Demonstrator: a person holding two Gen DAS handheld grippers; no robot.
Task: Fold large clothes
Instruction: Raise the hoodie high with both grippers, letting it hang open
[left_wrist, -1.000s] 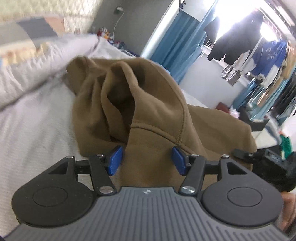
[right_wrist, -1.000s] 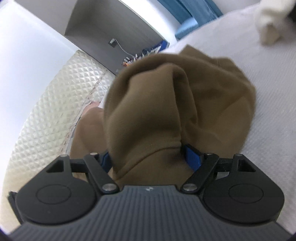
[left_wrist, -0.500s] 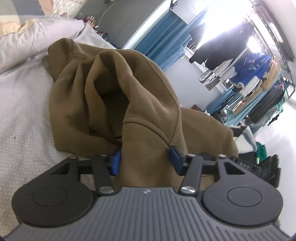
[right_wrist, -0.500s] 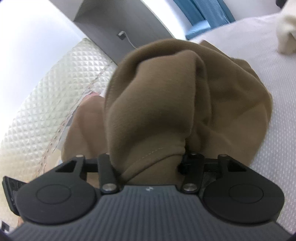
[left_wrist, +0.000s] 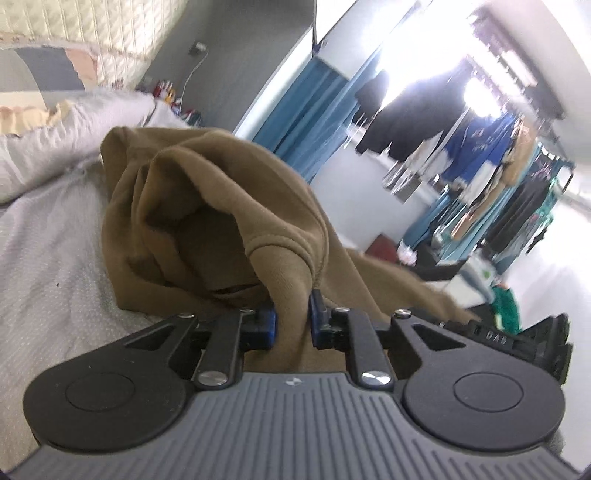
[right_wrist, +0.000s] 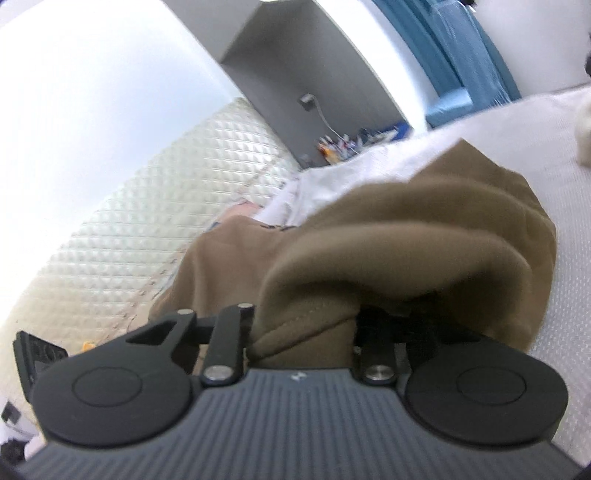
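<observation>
Both tools, left and right, closing on bunched brown hoodie; axis unclear

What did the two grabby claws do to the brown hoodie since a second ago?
Both closed in on it. The left gripper went from wide open to pinching a bunched seam of the brown hoodie, and its jaws are closing. The right gripper squeezed in on a thick fold too, also closing. The hoodie's folds look gathered higher. It remains heaped on the white bed.
</observation>
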